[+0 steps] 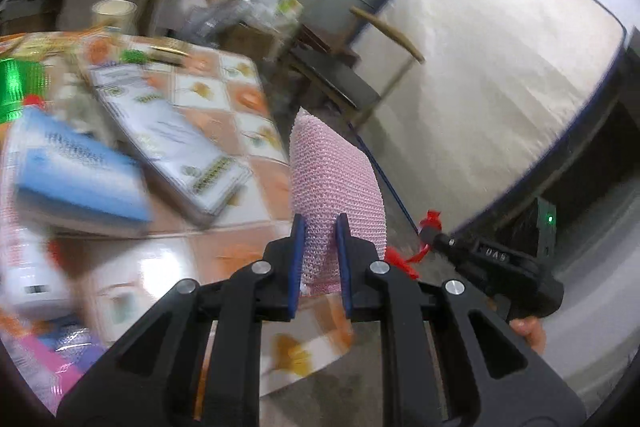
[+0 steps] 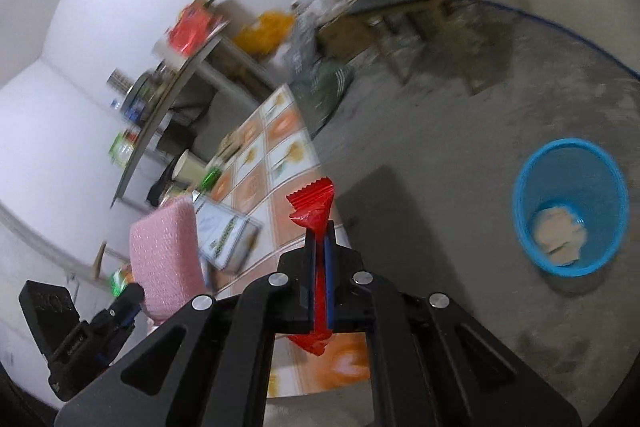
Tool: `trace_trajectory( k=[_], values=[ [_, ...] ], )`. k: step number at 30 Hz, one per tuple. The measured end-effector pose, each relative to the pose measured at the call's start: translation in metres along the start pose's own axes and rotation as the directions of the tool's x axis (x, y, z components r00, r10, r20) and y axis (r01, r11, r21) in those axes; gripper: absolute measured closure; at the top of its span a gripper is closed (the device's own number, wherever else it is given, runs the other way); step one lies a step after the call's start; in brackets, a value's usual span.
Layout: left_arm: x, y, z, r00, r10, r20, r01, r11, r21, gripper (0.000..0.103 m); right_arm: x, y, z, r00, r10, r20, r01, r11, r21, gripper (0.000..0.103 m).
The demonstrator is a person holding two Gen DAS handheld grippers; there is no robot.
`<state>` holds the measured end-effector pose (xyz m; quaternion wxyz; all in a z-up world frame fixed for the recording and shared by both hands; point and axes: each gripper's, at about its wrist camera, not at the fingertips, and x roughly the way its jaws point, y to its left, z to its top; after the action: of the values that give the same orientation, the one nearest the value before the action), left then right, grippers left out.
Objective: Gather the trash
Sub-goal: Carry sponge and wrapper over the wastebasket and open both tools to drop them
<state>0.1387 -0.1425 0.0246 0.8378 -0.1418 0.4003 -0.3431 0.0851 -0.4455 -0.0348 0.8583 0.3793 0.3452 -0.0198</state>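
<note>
Taking the low table with the orange-and-white tiled cloth [image 2: 280, 155] as my landmark: at its left end sit a blue-and-white box [image 1: 80, 167] and a flat printed white packet [image 1: 172, 135], untouched. Over the table's near edge, my left gripper [image 1: 320, 227] is clamped narrowly on a pink mesh sponge pad [image 1: 336, 183], lifted clear for carrying. Just right of it, my right gripper [image 2: 320, 231] is pinched fully closed on a crinkled red plastic wrapper [image 2: 314, 203], off the table too. Well to the table's right, on the grey floor, stands the blue plastic bin [image 2: 570, 207], some pale crumpled paper already inside; I judge that both pieces are headed there.
</note>
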Motion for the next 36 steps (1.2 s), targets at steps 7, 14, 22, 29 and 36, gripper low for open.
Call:
trace_trajectory(
  k=[7,14,22,29,36],
  values=[
    [0.107,-0.071,-0.015,0.979,-0.068,-0.191,0.086,0.992,0.090,0.089,-0.038,-0.090,0.028,0.977,-0.205,0.057,0.197,0.973,0.122,0.099],
    [0.230,-0.118,-0.056,0.897,-0.071,-0.436,0.126,0.987,0.099,0.089,-0.038,-0.174,0.042,0.933,-0.358,0.025,0.346,0.915,0.207,0.099],
    [0.334,-0.147,-0.086,0.851,-0.017,-0.525,0.092,0.989,0.116,0.086,-0.014,-0.227,0.061,0.897,-0.441,0.014,0.425,0.871,0.247,0.098],
    [0.374,-0.140,-0.100,0.822,0.017,-0.569,0.018,0.998,0.055,0.062,0.002,-0.270,0.060,0.847,-0.531,-0.038,0.518,0.807,0.284,0.061],
    [0.331,-0.151,-0.079,0.863,-0.001,-0.505,0.063,0.992,0.107,0.052,-0.005,-0.273,0.035,0.855,-0.516,-0.048,0.509,0.819,0.264,0.056]
  ],
)
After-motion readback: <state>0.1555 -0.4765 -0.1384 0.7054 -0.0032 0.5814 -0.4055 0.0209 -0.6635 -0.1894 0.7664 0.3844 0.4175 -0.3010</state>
